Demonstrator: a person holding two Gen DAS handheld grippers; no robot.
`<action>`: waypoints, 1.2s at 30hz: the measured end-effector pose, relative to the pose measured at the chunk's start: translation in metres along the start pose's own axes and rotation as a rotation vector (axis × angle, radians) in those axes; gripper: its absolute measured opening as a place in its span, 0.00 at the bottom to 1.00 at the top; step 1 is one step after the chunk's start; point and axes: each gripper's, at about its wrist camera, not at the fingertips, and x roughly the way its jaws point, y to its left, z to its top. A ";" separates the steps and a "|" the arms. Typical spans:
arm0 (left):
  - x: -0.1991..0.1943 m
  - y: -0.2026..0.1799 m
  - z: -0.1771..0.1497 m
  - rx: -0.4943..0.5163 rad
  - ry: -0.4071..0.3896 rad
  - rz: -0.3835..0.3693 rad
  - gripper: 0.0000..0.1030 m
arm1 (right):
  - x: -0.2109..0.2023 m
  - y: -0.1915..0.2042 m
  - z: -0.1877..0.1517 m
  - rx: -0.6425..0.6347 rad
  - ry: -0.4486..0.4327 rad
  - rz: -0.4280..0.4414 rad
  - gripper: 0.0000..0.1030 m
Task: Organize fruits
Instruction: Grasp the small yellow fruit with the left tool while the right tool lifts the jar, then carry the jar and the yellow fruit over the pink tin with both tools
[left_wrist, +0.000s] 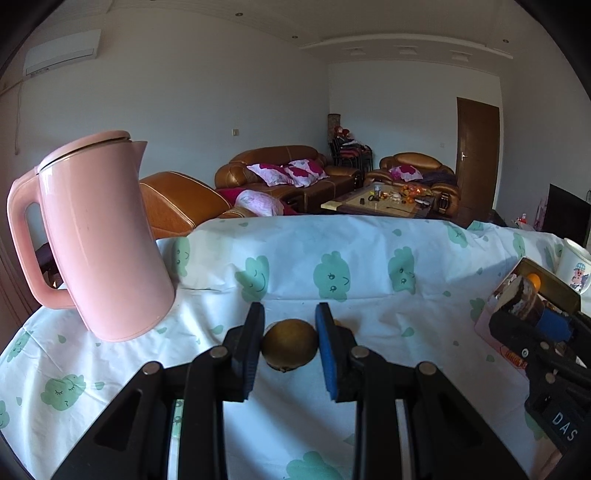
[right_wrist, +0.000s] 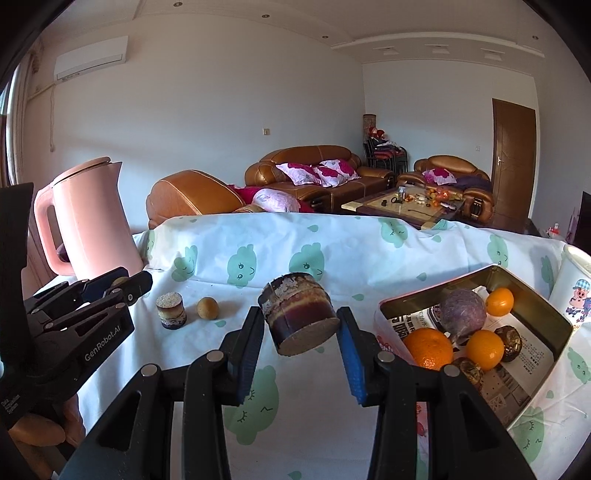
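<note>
Only the right view shows the tin (right_wrist: 532, 295) holding oranges (right_wrist: 429, 348).

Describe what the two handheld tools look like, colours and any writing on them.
Both tools are matte black plastic with triangular cut-outs and silver round bolt heads. The left tool and right tool each have two flat fingers faced with ribbed blue pads. White lettering on the left tool's side reads "GenRobot.AI". No cables show.
</note>
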 end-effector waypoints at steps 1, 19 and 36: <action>-0.002 -0.001 -0.001 -0.011 -0.003 -0.022 0.29 | -0.001 -0.001 0.000 -0.006 -0.002 0.000 0.42; -0.016 -0.038 -0.012 -0.027 0.019 -0.090 0.29 | -0.024 -0.023 -0.013 -0.055 0.014 0.026 0.42; -0.016 -0.071 -0.014 -0.046 0.056 -0.162 0.29 | -0.034 -0.046 -0.016 -0.076 0.026 0.036 0.42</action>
